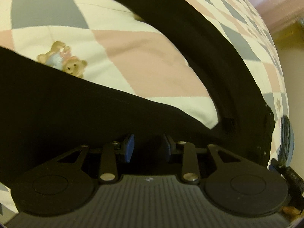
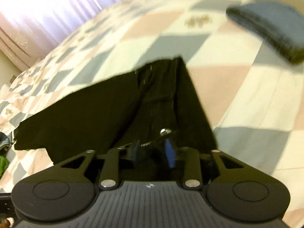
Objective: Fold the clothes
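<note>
Black trousers lie on a patchwork quilt, and one leg curves away to the upper left. My left gripper is shut on the black cloth at its near edge, which fills the gap between the blue pads. In the right wrist view the trousers hang lifted and blurred. My right gripper is shut on the waistband, just below the metal button and the zip.
A folded blue garment lies on the quilt at the far right, and its edge shows as a blue garment in the left wrist view. A pale curtain hangs behind the bed. Green cloth shows at the left edge.
</note>
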{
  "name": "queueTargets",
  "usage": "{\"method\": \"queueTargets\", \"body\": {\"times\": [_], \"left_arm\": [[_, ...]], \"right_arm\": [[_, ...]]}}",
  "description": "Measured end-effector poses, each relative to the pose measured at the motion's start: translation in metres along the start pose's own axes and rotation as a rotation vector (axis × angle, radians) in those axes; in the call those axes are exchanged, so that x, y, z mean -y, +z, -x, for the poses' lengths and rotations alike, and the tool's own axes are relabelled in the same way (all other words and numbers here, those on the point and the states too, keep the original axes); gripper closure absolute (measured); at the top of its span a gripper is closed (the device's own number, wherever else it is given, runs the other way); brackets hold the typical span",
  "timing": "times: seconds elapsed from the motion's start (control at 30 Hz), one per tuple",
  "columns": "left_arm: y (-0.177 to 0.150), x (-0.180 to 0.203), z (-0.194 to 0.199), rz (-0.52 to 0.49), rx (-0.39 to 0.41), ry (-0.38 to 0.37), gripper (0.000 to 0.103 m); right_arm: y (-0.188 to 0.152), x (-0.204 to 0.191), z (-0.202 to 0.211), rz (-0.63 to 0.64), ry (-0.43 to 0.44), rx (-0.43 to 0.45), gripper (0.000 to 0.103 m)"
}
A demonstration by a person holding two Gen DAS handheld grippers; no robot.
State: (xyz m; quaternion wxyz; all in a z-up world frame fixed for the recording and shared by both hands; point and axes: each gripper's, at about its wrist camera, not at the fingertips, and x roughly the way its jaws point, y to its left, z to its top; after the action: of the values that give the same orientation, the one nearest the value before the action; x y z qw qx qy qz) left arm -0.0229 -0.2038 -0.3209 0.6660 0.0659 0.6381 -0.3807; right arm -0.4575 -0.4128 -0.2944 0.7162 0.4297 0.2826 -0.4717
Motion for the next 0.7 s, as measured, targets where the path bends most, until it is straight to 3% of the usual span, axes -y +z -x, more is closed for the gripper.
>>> {"method": "queueTargets", "body": {"times": [0.1, 0.2, 0.37, 0.47, 0.5, 0.63, 0.7], "left_arm": [[0.000, 0.003, 0.007, -0.045, -0.014, -0.027, 0.075], [-0.001, 0.011, 0.022, -0.125, -0.028, -0.018, 0.075], [0.000, 0.046, 0.055, -0.308, -0.042, 0.108, 0.070], [-0.003, 0.067, 0.087, -0.430, -0.005, 0.176, 0.050], [-0.005, 0.072, 0.099, -0.460, 0.016, 0.194, 0.044], [-0.008, 0.078, 0.138, -0.498, 0.051, 0.219, 0.044], [-0.009, 0.078, 0.156, -0.491, 0.058, 0.228, 0.044]], "right_arm": [[-0.018, -0.005, -0.010, -0.003, -0.070, -0.071, 0.060], [-0.029, -0.015, 0.002, -0.052, -0.056, -0.058, 0.058], [-0.038, -0.066, 0.042, -0.031, -0.063, -0.149, 0.057], [-0.043, -0.098, 0.070, -0.004, -0.064, -0.161, 0.037], [-0.045, -0.108, 0.078, 0.005, -0.068, -0.162, 0.037], [-0.047, -0.139, 0.104, 0.064, -0.071, -0.158, 0.036], [-0.045, -0.151, 0.114, 0.096, -0.066, -0.154, 0.030]]}}
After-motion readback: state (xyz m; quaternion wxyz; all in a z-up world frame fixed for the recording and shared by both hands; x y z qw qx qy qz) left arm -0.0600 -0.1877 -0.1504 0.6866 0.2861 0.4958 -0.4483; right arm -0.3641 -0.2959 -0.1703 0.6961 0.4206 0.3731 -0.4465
